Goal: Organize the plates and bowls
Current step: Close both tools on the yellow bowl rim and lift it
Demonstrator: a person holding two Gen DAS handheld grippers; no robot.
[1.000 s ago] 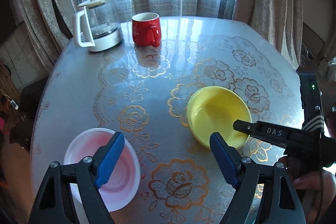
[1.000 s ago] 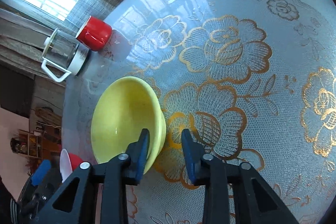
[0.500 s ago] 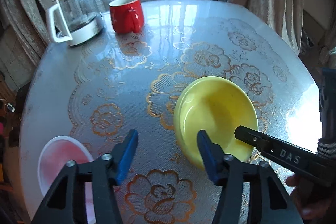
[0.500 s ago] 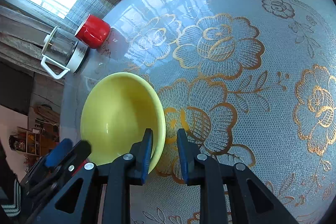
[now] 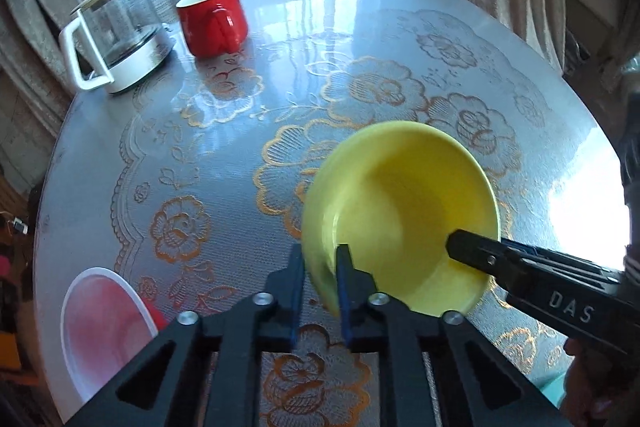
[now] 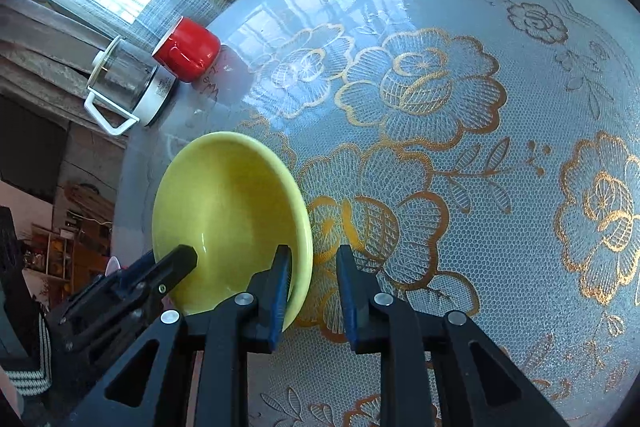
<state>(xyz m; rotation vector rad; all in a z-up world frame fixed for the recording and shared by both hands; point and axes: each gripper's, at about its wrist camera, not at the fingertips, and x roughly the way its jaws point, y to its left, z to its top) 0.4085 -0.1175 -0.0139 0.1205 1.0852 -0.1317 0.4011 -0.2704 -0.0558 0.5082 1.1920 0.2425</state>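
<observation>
The far right half of the desk (image 6: 500, 75) lies open for passing. At its far left edge a glass kettle (image 5: 116, 35) and red mug (image 5: 212, 19) stand close together. The yellow bowl (image 5: 400, 211) fills the middle; a pink bowl (image 5: 104, 323) blocks the near left corner.

From my left wrist view, the near rim of the glossy yellow ceramic bowl (image 5: 400, 211) disappears behind my left tongs (image 5: 320, 281), so I can't tell whether the pads actually touch it. The pink-and-white round bowl (image 5: 100, 323) is partly hidden behind the tongs' frame. In the right wrist view, only a sliver of that bowl (image 6: 114, 264) shows behind the left tongs (image 6: 176, 261), too small to read.
</observation>
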